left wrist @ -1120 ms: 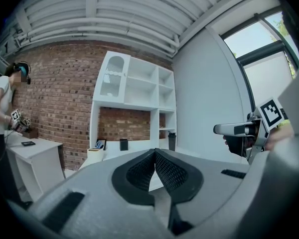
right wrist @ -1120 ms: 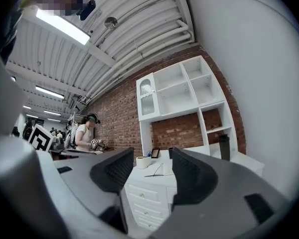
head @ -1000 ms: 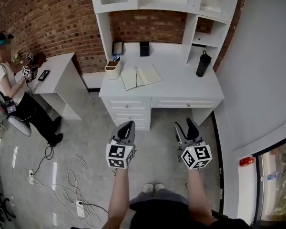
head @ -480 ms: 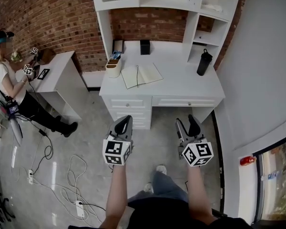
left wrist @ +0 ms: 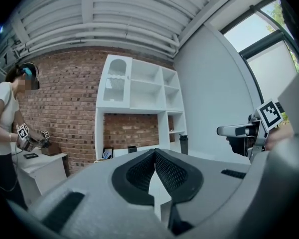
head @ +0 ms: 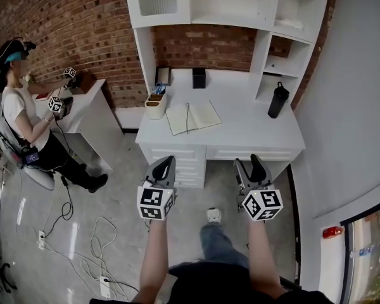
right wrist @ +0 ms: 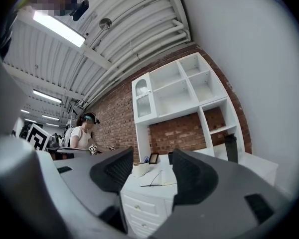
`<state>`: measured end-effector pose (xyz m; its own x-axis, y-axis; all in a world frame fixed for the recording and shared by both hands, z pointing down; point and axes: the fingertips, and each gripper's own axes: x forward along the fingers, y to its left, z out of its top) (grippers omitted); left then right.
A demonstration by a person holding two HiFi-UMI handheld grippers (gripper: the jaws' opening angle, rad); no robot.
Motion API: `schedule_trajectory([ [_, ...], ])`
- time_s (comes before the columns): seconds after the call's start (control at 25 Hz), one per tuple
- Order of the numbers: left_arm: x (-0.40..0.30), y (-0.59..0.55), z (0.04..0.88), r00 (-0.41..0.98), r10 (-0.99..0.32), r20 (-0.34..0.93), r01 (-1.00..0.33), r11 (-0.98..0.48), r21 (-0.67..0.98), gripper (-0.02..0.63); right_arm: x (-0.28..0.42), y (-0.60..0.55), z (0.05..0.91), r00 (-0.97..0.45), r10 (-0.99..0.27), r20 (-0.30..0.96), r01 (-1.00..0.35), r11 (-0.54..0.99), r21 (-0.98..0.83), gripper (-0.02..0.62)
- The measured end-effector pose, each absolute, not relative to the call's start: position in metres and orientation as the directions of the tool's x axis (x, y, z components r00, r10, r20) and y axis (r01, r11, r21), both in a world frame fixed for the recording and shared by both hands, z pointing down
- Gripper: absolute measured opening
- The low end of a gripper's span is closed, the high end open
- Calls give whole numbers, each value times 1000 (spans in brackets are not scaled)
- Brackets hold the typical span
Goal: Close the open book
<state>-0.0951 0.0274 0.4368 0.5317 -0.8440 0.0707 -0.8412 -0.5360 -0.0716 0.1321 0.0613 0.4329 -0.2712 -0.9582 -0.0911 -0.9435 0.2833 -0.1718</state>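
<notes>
An open book [head: 192, 117] with pale pages lies flat on the white desk [head: 240, 128], left of its middle; it also shows between the right jaws in the right gripper view [right wrist: 158, 178]. Both grippers hang well short of the desk, over the floor in front of the drawers. My left gripper [head: 165, 164] is shut, its jaw tips touching with nothing between them [left wrist: 154, 152]. My right gripper [head: 250, 163] is open and empty [right wrist: 152, 169].
On the desk stand a cream pen holder [head: 155, 106], a black cup [head: 199, 78], a small frame [head: 163, 75] and a black bottle [head: 277, 100]. White shelves [head: 228, 5] rise above. A seated person [head: 25, 128] works at a side table [head: 88, 106] on the left. Cables [head: 107, 233] lie on the floor.
I have stepped closer to the desk, which now sits a little lower and larger in the head view. Both grippers keep their pose. The seated person has shifted.
</notes>
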Motion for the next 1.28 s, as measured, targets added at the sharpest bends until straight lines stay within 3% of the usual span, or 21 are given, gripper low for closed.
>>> schedule_trajectory([
  [0.4,-79,-80,441,468,-878,101,-876,-475,-76,9,149,-65,434,-339,-937,-83,-917,349,-193,229],
  [1.28,-107,-267,456,243,-964,105,-968,-248,-43,9,113,-309,466,-572,-820,22,-811,561,-167,229],
])
